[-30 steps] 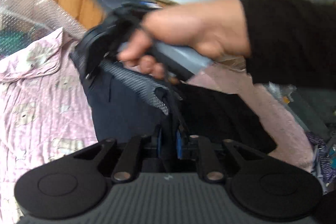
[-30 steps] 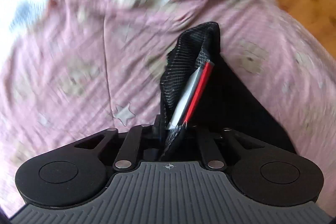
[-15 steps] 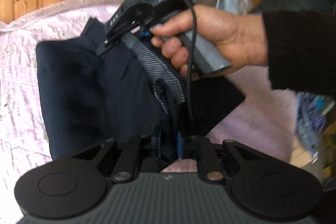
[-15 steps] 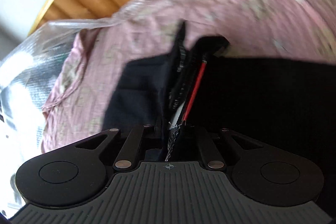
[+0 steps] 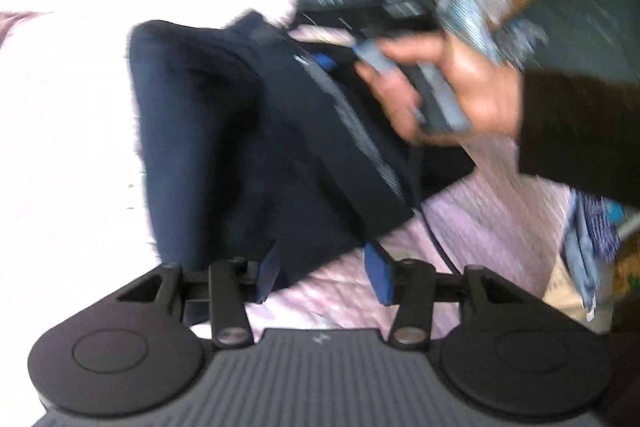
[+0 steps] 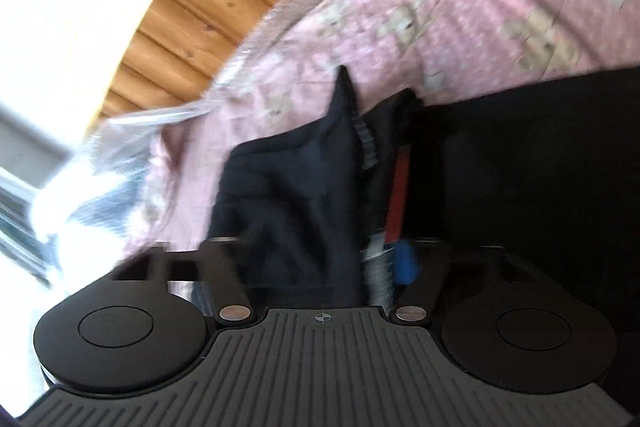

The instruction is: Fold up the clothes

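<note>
Left gripper (image 5: 324, 269): jaws opening; blue pads stand apart, the near hem of the garment lies between them, and the right pad is clear of the cloth. No pinch.
Right gripper (image 6: 320, 259): jaws opening wide; a ridge of dark cloth with a red stripe rises between them, not pressed that I can see. Left finger blurred.
Dark garment (image 5: 248, 131): navy, folded over on itself, lying on the pink bedspread (image 5: 460, 235), straight ahead of the left gripper and just beyond its pads.
Long axis: in the left wrist view the folded edge with the grey mesh trim (image 5: 360, 131) runs diagonally, from upper centre down to lower right.
Right hand (image 5: 452, 91): at the far right corner of the garment, above the trim; blurred.
Nearer hand: judged, the left gripper for the near hem, the right for the far end of the trim.
Next move, judged: regrip along that diagonal edge.
Surroundings: wooden panelling (image 6: 224, 7) behind the bed; plastic wrap (image 6: 132, 123) at its edge.
</note>
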A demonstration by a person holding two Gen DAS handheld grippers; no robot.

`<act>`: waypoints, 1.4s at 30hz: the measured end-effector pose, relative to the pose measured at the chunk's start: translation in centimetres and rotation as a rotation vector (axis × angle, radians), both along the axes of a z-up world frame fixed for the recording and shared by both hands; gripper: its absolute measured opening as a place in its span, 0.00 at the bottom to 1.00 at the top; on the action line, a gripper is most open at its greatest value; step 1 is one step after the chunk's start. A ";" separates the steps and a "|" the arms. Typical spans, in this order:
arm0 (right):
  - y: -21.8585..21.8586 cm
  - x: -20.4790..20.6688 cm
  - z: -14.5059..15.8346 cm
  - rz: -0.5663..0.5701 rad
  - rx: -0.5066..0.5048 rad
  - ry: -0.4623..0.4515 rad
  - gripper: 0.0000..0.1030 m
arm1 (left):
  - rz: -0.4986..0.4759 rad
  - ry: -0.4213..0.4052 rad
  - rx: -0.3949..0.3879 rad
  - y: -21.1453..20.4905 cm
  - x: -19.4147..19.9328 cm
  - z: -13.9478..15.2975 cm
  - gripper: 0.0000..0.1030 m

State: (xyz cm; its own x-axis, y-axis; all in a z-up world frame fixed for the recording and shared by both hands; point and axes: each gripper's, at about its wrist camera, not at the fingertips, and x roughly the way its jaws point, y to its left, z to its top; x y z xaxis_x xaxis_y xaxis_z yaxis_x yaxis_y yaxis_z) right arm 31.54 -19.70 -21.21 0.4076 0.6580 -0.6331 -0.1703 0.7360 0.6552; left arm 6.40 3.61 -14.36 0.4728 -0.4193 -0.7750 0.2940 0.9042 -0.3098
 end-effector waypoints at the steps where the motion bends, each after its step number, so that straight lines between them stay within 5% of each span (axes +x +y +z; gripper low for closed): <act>1: 0.4 -0.1 -0.1 0.028 -0.032 -0.003 0.68 | 0.040 0.010 -0.006 0.8 0.7 -0.3 0.49; 3: 1.3 -0.3 -0.1 0.066 -0.073 -0.026 0.55 | 0.120 0.044 -0.025 2.2 2.2 -1.7 0.49; 5: 1.8 -0.3 -0.6 0.067 -0.037 -0.001 0.19 | 0.179 0.085 0.010 3.1 3.6 -3.3 0.44; 7: 2.0 -0.2 -1.4 0.049 0.032 0.048 0.13 | 0.226 0.129 0.055 3.8 4.4 -4.8 0.29; 8: 1.9 -0.3 -2.0 0.034 0.076 0.075 0.12 | 0.241 0.135 0.049 4.4 4.5 -5.0 0.22; 12: 2.3 -0.9 -2.6 0.012 0.091 0.093 0.12 | 0.264 0.152 0.031 5.9 4.5 -5.6 0.22; 16: 1.4 -1.5 -1.0 -0.007 0.087 0.058 0.61 | 0.234 0.156 0.067 6.6 5.0 -5.8 0.23; 19: -0.7 -3.1 1.1 -0.046 0.046 -0.006 0.70 | 0.217 0.138 0.017 7.1 5.4 -4.9 0.26; 21: -1.7 -4.4 2.1 -0.054 -0.006 -0.036 0.67 | 0.210 0.114 -0.028 7.6 5.6 -3.9 0.29; 24: -2.2 -6.8 3.1 0.003 -0.084 -0.041 0.47 | 0.200 0.047 -0.133 7.9 7.0 -2.3 0.38; 29: 1.8 -11.4 2.1 0.135 -0.243 -0.014 0.13 | 0.144 0.023 -0.140 5.6 11.0 -3.6 0.39; 33: 5.6 -12.9 0.8 0.168 -0.217 -0.002 0.10 | 0.180 0.069 -0.027 5.3 13.6 -5.9 0.32; 37: 4.3 -14.4 2.7 0.064 -0.224 -0.032 0.18 | 0.158 0.056 -0.054 6.4 12.6 -4.7 0.34; 39: 2.0 -15.8 4.1 -0.019 -0.251 -0.064 0.33 | 0.114 0.035 -0.089 6.3 10.7 -3.4 0.38; 42: 0.1 -17.2 4.0 -0.043 -0.320 -0.048 0.34 | 0.037 0.045 -0.117 4.8 8.3 -3.1 0.42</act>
